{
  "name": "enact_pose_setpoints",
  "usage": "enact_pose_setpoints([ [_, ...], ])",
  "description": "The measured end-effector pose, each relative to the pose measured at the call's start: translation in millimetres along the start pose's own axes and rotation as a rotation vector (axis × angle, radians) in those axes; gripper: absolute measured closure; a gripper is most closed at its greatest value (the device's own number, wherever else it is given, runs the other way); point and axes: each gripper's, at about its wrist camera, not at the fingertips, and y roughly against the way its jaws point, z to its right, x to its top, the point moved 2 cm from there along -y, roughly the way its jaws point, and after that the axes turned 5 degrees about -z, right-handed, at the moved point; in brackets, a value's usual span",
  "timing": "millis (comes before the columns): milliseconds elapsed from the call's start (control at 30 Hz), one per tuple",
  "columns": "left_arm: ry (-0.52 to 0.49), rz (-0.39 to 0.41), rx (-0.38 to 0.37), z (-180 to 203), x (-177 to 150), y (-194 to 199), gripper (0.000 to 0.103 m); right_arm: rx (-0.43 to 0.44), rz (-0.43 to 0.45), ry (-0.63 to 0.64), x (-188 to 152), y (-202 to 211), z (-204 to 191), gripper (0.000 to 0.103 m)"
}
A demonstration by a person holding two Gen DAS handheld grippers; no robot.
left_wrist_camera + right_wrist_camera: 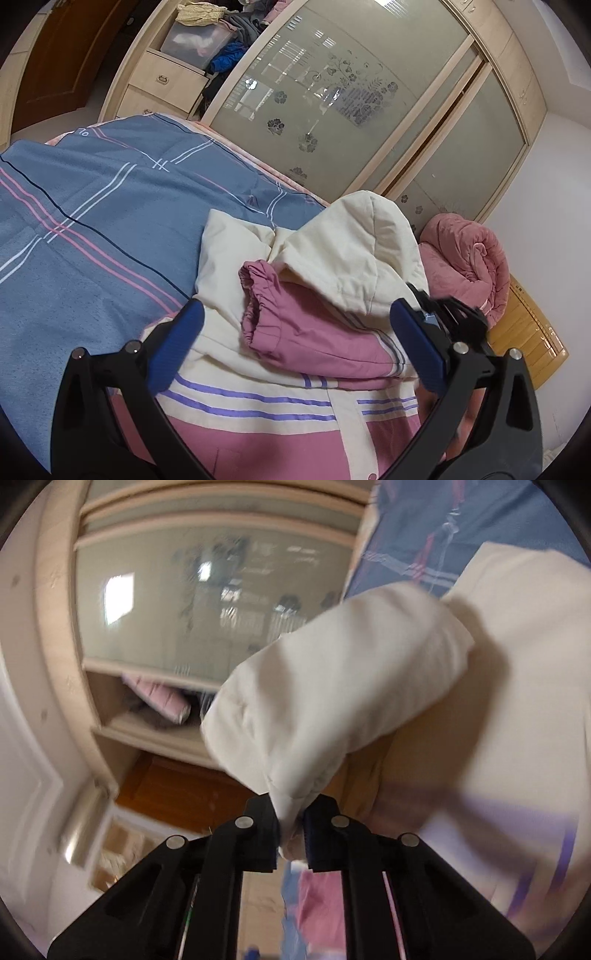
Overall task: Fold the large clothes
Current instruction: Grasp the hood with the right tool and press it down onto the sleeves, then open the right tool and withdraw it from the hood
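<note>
A cream and pink hooded jacket [280,402] with purple stripes lies on the blue striped bed sheet [92,206]. One pink sleeve [295,328] is folded across its chest, and the cream hood [351,251] is raised. My left gripper [295,343] is open over the jacket's chest, its blue pads [177,343] wide apart and pressing on nothing. My right gripper [291,830] is shut on a pinch of the hood [332,686], which bunches up in front of it in a blurred view. In the left wrist view the right gripper [454,314] shows black at the hood's right edge.
A rolled pink blanket [465,258] lies to the right of the jacket. Behind the bed stands a wardrobe with frosted sliding doors [332,103], drawers [162,85] and an open shelf of clothes. A wooden mat [532,332] lies at the far right.
</note>
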Motion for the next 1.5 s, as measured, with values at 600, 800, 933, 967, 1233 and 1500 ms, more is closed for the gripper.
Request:
enact_pose_setpoints([
  [600,-0.031,-0.030,-0.004,12.1,-8.0,-11.7,0.002,-0.257,-0.058,0.105,-58.8,70.1,-2.5,0.011],
  [800,-0.031,0.001,0.012,8.6,-4.3,-5.5,0.002,-0.450,0.072,0.582,-31.2,47.9,-122.8,0.007],
  [933,-0.011,-0.002,0.012,4.7,-1.6,-6.0,0.002,-0.637,0.060,0.815,10.0,-30.9,-159.3,0.004],
  [967,-0.013,-0.001,0.014,4.7,-1.3,-5.6,0.002,-0.697,0.071,0.851,21.0,-54.2,-159.4,0.004],
  [1233,-0.015,0.000,0.028,0.3,1.5,-6.7,0.002,-1.008,-0.175,0.844,29.7,-139.6,-2.9,0.005],
  [1500,-0.042,-0.013,0.044,1.3,-1.4,-8.1,0.002,-0.933,-0.114,0.829,9.8,-115.8,48.5,0.002],
])
